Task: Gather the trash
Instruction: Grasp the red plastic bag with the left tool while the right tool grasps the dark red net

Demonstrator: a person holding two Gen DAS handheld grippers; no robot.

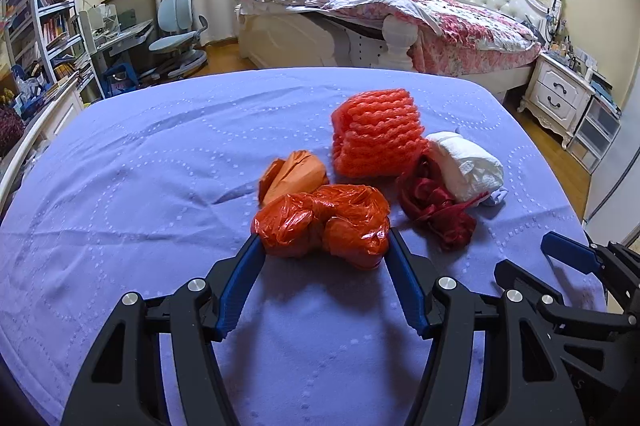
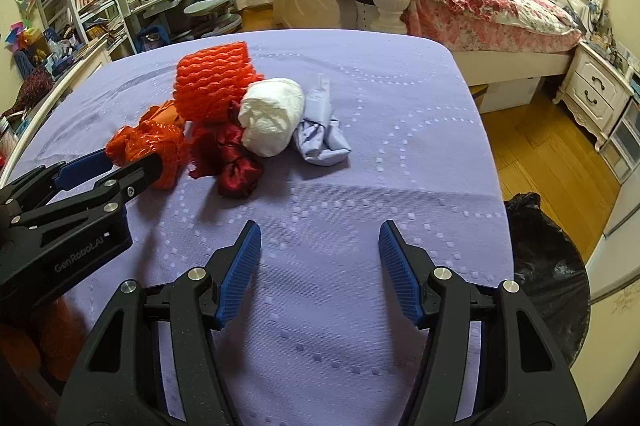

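A heap of trash lies on the purple tablecloth (image 1: 120, 186). My left gripper (image 1: 322, 242) is open, its blue fingers on either side of a crumpled orange plastic bag (image 1: 324, 222), which also shows in the right wrist view (image 2: 144, 146). Behind it lie an orange paper scrap (image 1: 296, 174), an orange foam net (image 1: 376, 134), a dark red ribbon bundle (image 1: 436, 202) and a white tissue wad (image 1: 468, 162). A pale blue wrapper (image 2: 320, 134) lies right of the tissue. My right gripper (image 2: 320, 238) is open and empty over bare cloth.
A black trash bag (image 2: 548, 274) stands at the table's right edge. Beyond the table are a bed (image 1: 400, 22), a nightstand (image 1: 560, 94), a desk with a chair (image 1: 176, 30) and bookshelves (image 1: 44, 18). The cloth's left half (image 1: 120, 186) is bare.
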